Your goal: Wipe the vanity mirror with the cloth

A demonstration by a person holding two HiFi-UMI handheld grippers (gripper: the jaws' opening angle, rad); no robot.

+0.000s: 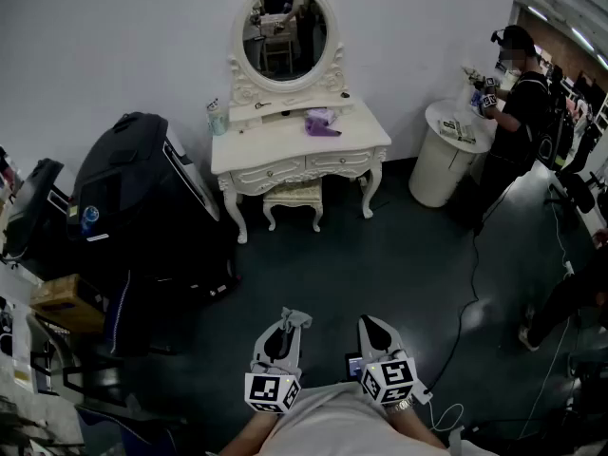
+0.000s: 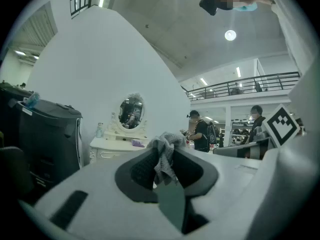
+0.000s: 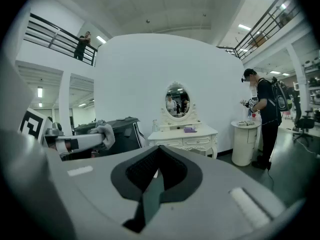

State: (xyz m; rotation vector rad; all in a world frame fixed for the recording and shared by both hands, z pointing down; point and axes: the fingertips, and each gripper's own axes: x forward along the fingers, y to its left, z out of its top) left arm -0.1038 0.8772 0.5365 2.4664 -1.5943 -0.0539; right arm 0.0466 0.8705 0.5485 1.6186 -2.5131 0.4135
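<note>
Dark floor (image 1: pixel 399 255) stretched between the person holding the grippers and a plain white wall (image 1: pixel 114 46). Against that wall stood an ornate white bench (image 1: pixel 285 145), and the oval vanity mirror (image 1: pixel 285 31) rose upright from its back edge. A small stool (image 1: pixel 293 196) was tucked under the bench. On the benchtop lay a purple thing (image 1: pixel 321 122) near the mirror's base, and a bottle (image 1: pixel 218 119) stood at the left corner. A bulky black object (image 1: pixel 142 198) sat just left of the bench. To the right, a person (image 1: pixel 513 112) in dark clothes stood beside a round white stand (image 1: pixel 442 164).

Both grippers were held low and close to the body, side by side and well apart from the bench. The left gripper (image 1: pixel 290 319) had its jaws clamped on a grey cloth (image 2: pixel 164 149), which bunched above the jaw tips and hung down between the pads. The right gripper (image 1: pixel 377 329) had its jaws pressed together, pad against pad. In the right gripper view the mirror stood straight ahead, far off
</note>
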